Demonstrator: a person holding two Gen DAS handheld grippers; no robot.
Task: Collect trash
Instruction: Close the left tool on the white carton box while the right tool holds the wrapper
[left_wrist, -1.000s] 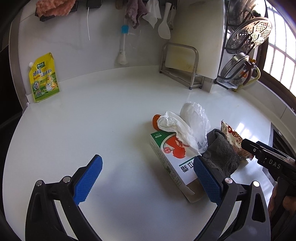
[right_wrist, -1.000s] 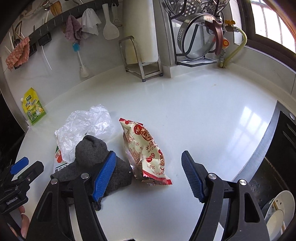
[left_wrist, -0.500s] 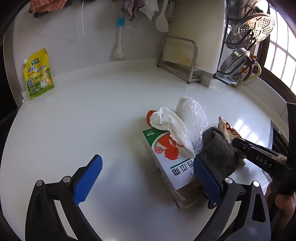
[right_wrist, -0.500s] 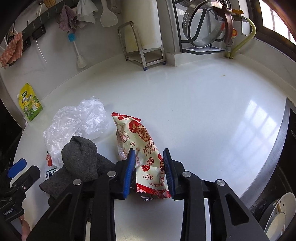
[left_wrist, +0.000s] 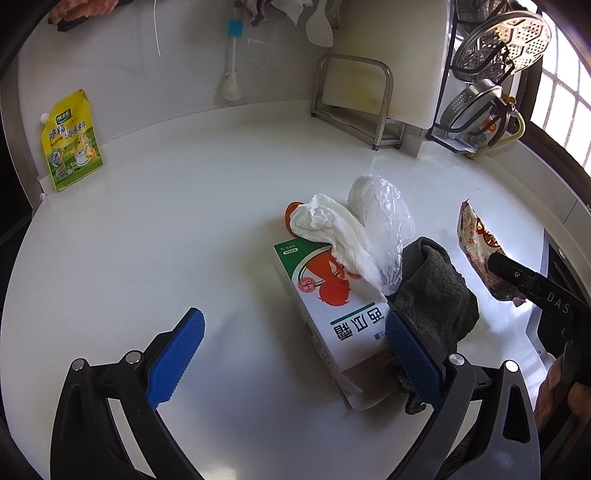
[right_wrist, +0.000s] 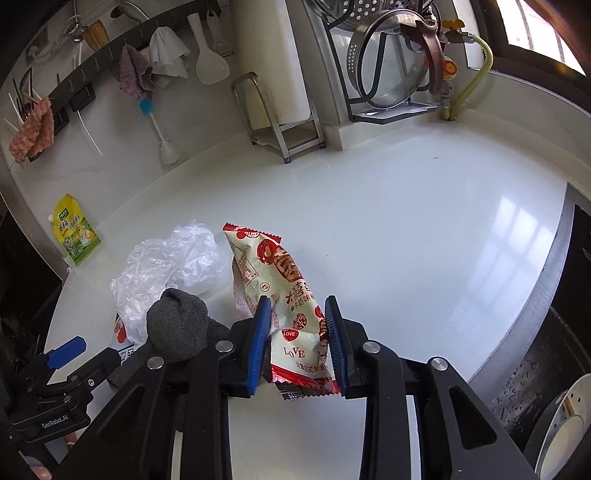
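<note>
My right gripper (right_wrist: 297, 341) is shut on a red-and-white snack wrapper (right_wrist: 280, 291) and holds its lower end just above the white counter; the wrapper also shows in the left wrist view (left_wrist: 476, 243). My left gripper (left_wrist: 295, 358) is open and empty, near a white juice carton (left_wrist: 332, 310) lying on its side. On the carton lie a crumpled tissue (left_wrist: 328, 229) and a clear plastic bag (left_wrist: 384, 218). A dark grey cloth (left_wrist: 436, 295) lies against the carton's right side, by my right fingertip pad.
A yellow seasoning pouch (left_wrist: 70, 140) leans on the back wall at the left. A metal stand with a cutting board (left_wrist: 362, 92) and a rack of pot lids (left_wrist: 491, 74) stand at the back. A sink edge (right_wrist: 554, 280) runs along the right.
My right gripper closed on the snack wrapper and lifted it slightly. My left gripper moved a little closer to the carton and stayed open.
</note>
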